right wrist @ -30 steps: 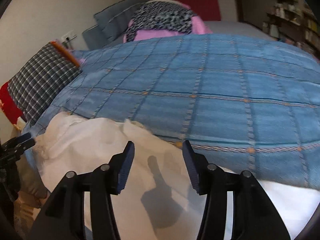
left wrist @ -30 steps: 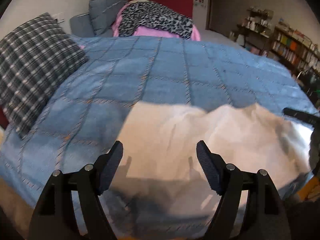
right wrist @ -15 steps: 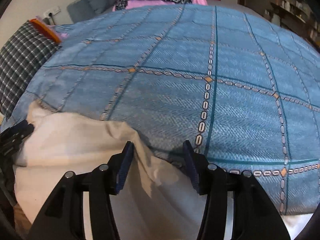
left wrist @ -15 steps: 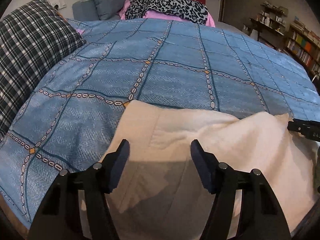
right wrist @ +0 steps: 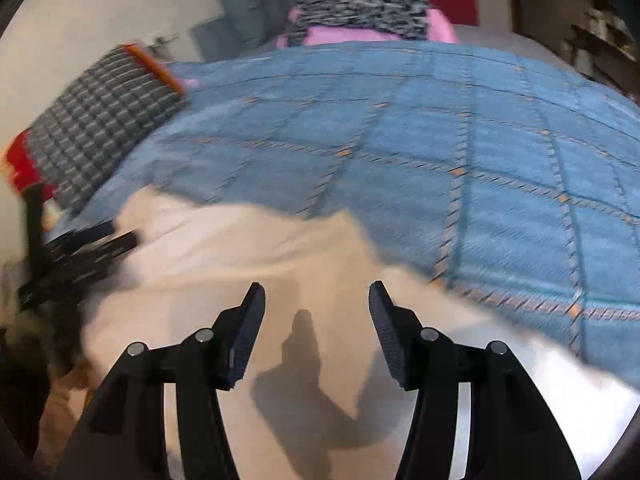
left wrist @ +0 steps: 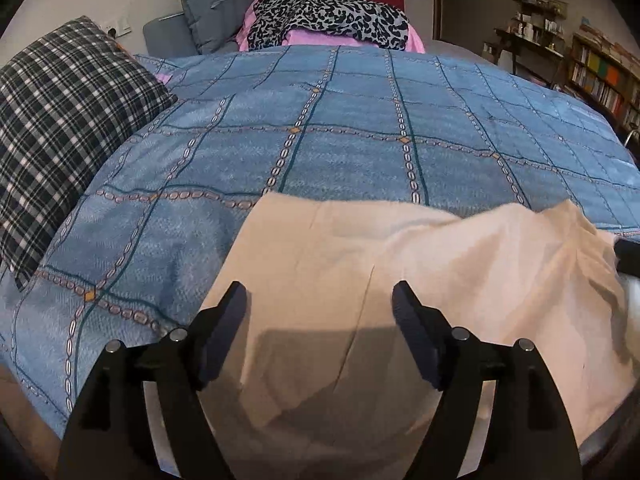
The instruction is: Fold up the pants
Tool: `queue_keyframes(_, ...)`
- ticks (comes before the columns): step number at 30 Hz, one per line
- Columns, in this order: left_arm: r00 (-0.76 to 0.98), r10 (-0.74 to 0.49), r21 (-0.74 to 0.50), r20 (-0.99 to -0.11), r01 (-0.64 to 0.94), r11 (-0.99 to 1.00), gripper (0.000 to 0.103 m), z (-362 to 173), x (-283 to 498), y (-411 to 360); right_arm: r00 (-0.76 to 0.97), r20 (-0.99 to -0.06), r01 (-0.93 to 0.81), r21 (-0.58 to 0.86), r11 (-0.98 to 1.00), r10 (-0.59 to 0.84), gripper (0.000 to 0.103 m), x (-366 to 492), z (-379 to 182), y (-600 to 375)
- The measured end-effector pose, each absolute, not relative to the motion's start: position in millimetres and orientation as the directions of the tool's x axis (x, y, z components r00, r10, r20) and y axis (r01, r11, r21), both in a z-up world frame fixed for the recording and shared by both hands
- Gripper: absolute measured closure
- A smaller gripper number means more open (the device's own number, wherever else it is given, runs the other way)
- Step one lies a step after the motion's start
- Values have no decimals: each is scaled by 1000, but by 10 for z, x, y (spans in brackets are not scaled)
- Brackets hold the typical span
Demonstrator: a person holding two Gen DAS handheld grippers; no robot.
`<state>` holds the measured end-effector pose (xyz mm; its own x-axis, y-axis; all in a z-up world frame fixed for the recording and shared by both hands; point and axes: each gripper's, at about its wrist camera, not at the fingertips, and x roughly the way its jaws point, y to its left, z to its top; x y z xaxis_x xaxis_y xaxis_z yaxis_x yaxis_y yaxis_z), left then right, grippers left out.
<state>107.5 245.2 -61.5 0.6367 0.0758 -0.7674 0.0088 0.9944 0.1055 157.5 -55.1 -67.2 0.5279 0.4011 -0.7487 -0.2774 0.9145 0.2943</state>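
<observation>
Cream pants [left wrist: 400,248] lie bunched along the near edge of a blue quilted bedspread [left wrist: 360,140]. My left gripper [left wrist: 319,292] hovers over their left part; its jaws are opening, with cloth beneath them but nothing pinched. In the blurred right wrist view the pants [right wrist: 224,248] spread under my right gripper [right wrist: 317,290], whose jaws are also opening and grip nothing. The left gripper [right wrist: 80,248] shows at the pants' left end, and the right gripper's tip [left wrist: 628,256] peeks in at the right edge.
A plaid pillow [left wrist: 60,120] rests at the bed's left side. Grey cushions [left wrist: 216,4] and a leopard-print blanket on pink bedding [left wrist: 328,12] sit at the far end. Bookshelves [left wrist: 600,76] line the right wall. The bedspread [right wrist: 440,152] stretches beyond the pants.
The pants went from a raised, blurred sheet to lying on the bedspread. The left jaws narrowed, then widened again. The right gripper has pulled back from the pants' far edge and is in motion.
</observation>
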Motion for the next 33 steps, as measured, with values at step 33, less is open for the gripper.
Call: queue_keyframes(33,683,-125,144,-720,323,935,25,-371,437,866,474,-763,-302,327,896,439,46,387,-748,-858)
